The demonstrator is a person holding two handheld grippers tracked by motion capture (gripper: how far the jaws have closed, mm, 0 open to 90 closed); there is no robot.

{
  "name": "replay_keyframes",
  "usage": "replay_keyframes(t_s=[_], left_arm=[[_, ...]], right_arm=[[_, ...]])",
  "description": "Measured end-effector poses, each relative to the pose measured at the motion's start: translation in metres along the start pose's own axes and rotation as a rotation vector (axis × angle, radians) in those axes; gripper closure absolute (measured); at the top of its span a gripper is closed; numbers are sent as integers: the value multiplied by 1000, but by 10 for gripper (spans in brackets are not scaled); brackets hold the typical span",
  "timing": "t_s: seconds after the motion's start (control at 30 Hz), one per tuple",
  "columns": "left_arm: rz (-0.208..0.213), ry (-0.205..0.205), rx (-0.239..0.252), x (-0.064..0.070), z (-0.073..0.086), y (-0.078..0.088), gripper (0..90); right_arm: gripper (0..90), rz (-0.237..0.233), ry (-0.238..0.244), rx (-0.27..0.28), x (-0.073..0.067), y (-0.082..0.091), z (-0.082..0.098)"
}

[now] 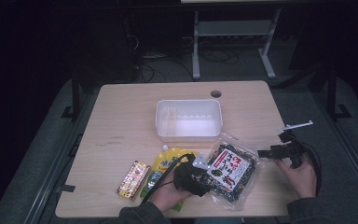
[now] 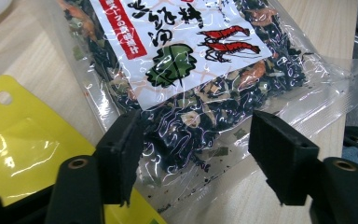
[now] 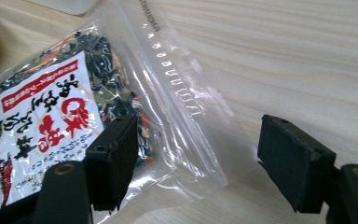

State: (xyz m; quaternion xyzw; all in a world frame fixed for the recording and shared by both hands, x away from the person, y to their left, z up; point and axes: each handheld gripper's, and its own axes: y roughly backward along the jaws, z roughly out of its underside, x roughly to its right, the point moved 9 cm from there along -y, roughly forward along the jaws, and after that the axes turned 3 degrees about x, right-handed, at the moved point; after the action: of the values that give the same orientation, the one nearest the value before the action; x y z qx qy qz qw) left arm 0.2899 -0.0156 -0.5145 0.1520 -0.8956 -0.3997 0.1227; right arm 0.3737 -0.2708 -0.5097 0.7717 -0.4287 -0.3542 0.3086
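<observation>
A clear bag of dried seaweed mix (image 1: 230,172) with a white label and red shrimp print lies on the wooden table (image 1: 121,121) near its front edge. My left gripper (image 1: 204,175) is at the bag's left end. In the left gripper view its jaws stand open on either side of the bag (image 2: 186,60), with the left gripper (image 2: 196,158) low over the bag's edge and its pads not pressing. My right gripper (image 1: 264,153) is at the bag's right side. There the open right gripper (image 3: 196,163) straddles the sealed clear corner of the bag (image 3: 42,112).
A yellow pouch (image 1: 168,168) lies under my left hand, touching the bag's edge (image 2: 18,140). A small gold-and-red packet (image 1: 134,179) lies to its left. A white plastic tub (image 1: 189,119) stands empty behind them at mid-table. A cable hole (image 1: 216,93) is near the far edge.
</observation>
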Motion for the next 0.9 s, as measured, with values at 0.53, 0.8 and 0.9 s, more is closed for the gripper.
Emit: replay_keyframes(t_s=[0.53,0.8,0.9], left_arm=[[0,3,-8,-1,-1,-6,387],[2,10,-7,-3,-1,-4,381],[14,21,7,-4,-2,-3,367]], right_arm=[[534,-67,-63,-36,5,-7,11],[874,-37,-51,-33,9,0,16],[894,-79,-60,7,8,9,13]])
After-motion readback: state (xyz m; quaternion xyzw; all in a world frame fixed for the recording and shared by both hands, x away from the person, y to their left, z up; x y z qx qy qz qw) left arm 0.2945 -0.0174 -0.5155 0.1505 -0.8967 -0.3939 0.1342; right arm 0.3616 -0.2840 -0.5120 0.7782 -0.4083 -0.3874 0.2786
